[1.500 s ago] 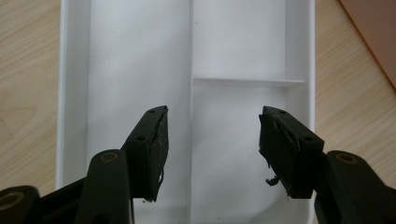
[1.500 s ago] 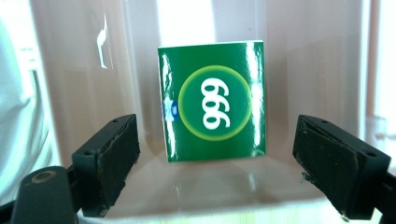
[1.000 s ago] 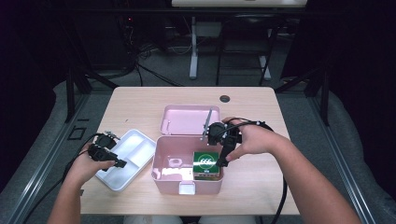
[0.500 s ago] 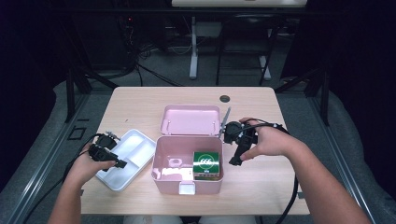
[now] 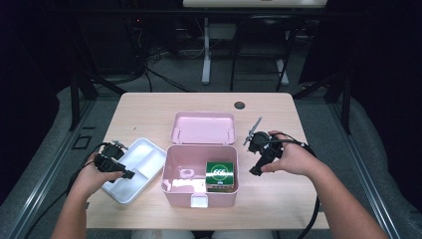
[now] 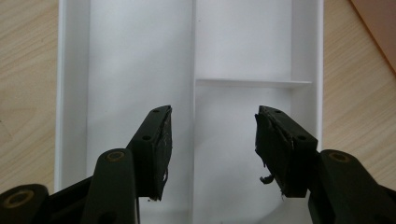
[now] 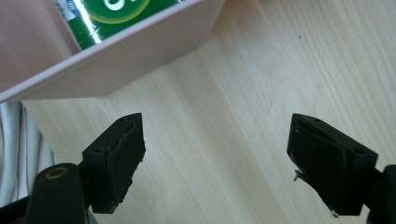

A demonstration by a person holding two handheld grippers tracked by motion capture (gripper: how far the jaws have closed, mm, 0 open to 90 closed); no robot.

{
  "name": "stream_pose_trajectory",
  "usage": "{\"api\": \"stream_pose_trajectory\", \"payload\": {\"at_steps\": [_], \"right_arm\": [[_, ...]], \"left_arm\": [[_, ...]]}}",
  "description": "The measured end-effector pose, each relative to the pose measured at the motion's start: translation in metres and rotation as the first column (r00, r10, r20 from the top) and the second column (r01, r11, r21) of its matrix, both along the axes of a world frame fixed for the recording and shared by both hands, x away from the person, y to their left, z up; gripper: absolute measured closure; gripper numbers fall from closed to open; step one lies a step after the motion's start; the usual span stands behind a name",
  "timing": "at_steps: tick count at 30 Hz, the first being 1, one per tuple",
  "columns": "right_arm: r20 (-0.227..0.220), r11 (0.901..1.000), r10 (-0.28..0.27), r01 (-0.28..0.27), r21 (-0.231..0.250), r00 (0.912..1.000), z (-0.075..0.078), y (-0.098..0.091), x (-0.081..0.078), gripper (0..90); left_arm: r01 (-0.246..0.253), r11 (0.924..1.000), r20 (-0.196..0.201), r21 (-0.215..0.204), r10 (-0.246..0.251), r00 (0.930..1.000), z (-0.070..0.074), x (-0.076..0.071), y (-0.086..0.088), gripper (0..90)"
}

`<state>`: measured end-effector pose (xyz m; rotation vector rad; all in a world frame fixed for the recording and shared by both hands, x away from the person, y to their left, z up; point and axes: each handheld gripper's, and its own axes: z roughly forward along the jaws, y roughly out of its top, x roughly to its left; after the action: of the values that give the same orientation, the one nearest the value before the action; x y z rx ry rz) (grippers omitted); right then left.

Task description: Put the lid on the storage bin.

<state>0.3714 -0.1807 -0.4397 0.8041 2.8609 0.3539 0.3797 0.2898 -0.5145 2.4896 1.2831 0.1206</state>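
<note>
On the wooden table (image 5: pixel 149 112), the green packet (image 5: pixel 220 174) sits inside the pink box (image 5: pixel 171 172); right gripper (image 5: pixel 258 155) hangs spread and empty beside it. Left gripper (image 5: pixel 113 162), jaws just narrowing slightly yet apart, straddles the white tray's (image 5: pixel 144 159) divider; gripping the tray likely comes next

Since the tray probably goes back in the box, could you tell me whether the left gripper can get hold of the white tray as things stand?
Probably yes: the left gripper hangs open right over the white tray, jaws astride its divider, nothing between.

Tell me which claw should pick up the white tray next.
Left. The left claw hangs open right over the white tray, its jaws either side of the divider. The right claw is open over bare table beyond the pink box.
</note>
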Motion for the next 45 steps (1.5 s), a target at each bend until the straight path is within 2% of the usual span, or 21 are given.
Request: {"api": "stream_pose_trajectory", "payload": {"at_steps": [3, 6, 9, 10, 13, 15, 16, 17, 19, 23, 26, 29, 30, 32, 34, 35, 38, 41, 43, 44, 45], "right_arm": [[0.023, 0.9961, -0.08, 0.079, 0.04, 0.9966, -0.009, -0.005, 0.001, 19.3], [0.07, 0.9855, -0.16, 0.155, 0.069, 0.9847, -0.019, -0.011, 0.002, 20.5], [0.08, 0.9661, -0.238, 0.227, 0.123, 0.9681, -0.031, -0.016, 0.001, 23.4], [0.09, 0.9597, -0.262, 0.25, 0.129, 0.9608, -0.035, -0.017, 0.0, 23.8], [0.104, 0.9459, -0.304, 0.288, 0.15, 0.9468, -0.043, -0.019, -0.002, 24.5], [0.08, 0.9239, -0.345, 0.323, 0.205, 0.9352, -0.047, -0.02, -0.005, 24.7], [0.077, 0.9157, -0.354, 0.328, 0.232, 0.9322, -0.05, -0.021, -0.006, 24.8], [0.073, 0.9029, -0.369, 0.338, 0.265, 0.9267, -0.053, -0.022, -0.008, 24.8], [0.083, 0.8897, -0.387, 0.349, 0.295, 0.9182, -0.058, -0.022, -0.011, 24.9], [0.134, 0.8761, -0.414, 0.354, 0.328, 0.9006, -0.071, -0.024, -0.015, 25.7], [0.166, 0.8661, -0.425, 0.346, 0.361, 0.89, -0.078, -0.029, -0.017, 26.6], [0.173, 0.8421, -0.448, 0.349, 0.411, 0.8771, -0.083, -0.035, -0.02, 29.2], [0.169, 0.8371, -0.451, 0.349, 0.421, 0.8766, -0.084, -0.037, -0.021, 30.3], [0.173, 0.8265, -0.463, 0.352, 0.439, 0.8694, -0.087, -0.039, -0.023, 31.9], [0.182, 0.8182, -0.476, 0.357, 0.45, 0.8606, -0.09, -0.041, -0.024, 32.4], [0.19, 0.8177, -0.477, 0.354, 0.454, 0.8582, -0.091, -0.042, -0.024, 32.5], [0.197, 0.8044, -0.494, 0.359, 0.473, 0.8467, -0.092, -0.046, -0.026, 37.1], [0.224, 0.7831, -0.517, 0.351, 0.514, 0.8264, -0.091, -0.05, -0.029, 40.1], [0.229, 0.7639, -0.532, 0.346, 0.545, 0.815, -0.091, -0.053, -0.03, 41.8], [0.228, 0.7552, -0.537, 0.342, 0.559, 0.8125, -0.091, -0.053, -0.03, 42.5], [0.226, 0.7544, -0.537, 0.342, 0.56, 0.8126, -0.091, -0.053, -0.031, 42.9]], "left_arm": [[0.0, 1.0, -0.003, 0.002, 0.0, 1.0, -0.001, 0.0, 0.0, 46.9], [-0.001, 1.0, 0.002, 0.007, 0.001, 1.0, -0.001, 0.0, 0.0, 47.9], [-0.001, 1.0, 0.001, 0.008, 0.001, 1.0, -0.003, 0.001, 0.002, 49.4], [-0.003, 1.0, 0.001, 0.008, 0.003, 1.0, -0.003, 0.001, 0.003, 49.7], [-0.018, 0.9998, 0.01, 0.003, 0.018, 0.9998, -0.004, 0.002, 0.005, 50.6], [-0.023, 0.9997, 0.013, 0.003, 0.023, 0.9996, -0.003, 0.002, 0.006, 51.1], [-0.026, 0.9997, 0.015, 0.0, 0.026, 0.9995, -0.002, 0.001, 0.007, 51.3], [-0.027, 0.9996, 0.018, 0.0, 0.027, 0.9995, -0.002, 0.001, 0.006, 51.4], [-0.029, 0.9996, 0.018, -0.005, 0.029, 0.9994, 0.0, 0.001, 0.006, 52.4], [-0.033, 0.9995, 0.038, 0.0, 0.033, 0.9987, 0.003, -0.001, 0.003, 55.1], [-0.024, 0.9993, 0.034, 0.03, 0.023, 0.9991, 0.005, -0.001, 0.002, 55.7], [-0.009, 0.997, 0.037, 0.077, 0.006, 0.9993, 0.008, 0.0, 0.0, 56.6], [-0.009, 0.997, 0.036, 0.077, 0.006, 0.9993, 0.01, 0.001, 0.0, 56.9], [-0.017, 0.9978, 0.034, 0.063, 0.015, 0.9993, 0.014, 0.003, 0.0, 58.2], [-0.015, 0.9974, 0.026, 0.07, 0.013, 0.9996, 0.017, 0.005, -0.001, 59.2], [-0.016, 0.9973, 0.025, 0.072, 0.014, 0.9996, 0.019, 0.005, -0.002, 59.6], [-0.013, 0.9979, 0.009, 0.063, 0.013, 0.9999, 0.023, 0.008, -0.003, 62.3], [-0.003, 0.9952, 0.002, 0.098, 0.002, 1.0, 0.025, 0.009, -0.006, 63.4], [0.012, 0.9939, -0.007, 0.11, -0.011, 0.9999, 0.025, 0.01, -0.008, 63.5], [0.019, 0.9929, -0.018, 0.118, -0.017, 0.9997, 0.025, 0.011, -0.009, 64.0], [0.02, 0.9918, -0.021, 0.126, -0.018, 0.9996, 0.024, 0.013, -0.01, 64.3]]}}
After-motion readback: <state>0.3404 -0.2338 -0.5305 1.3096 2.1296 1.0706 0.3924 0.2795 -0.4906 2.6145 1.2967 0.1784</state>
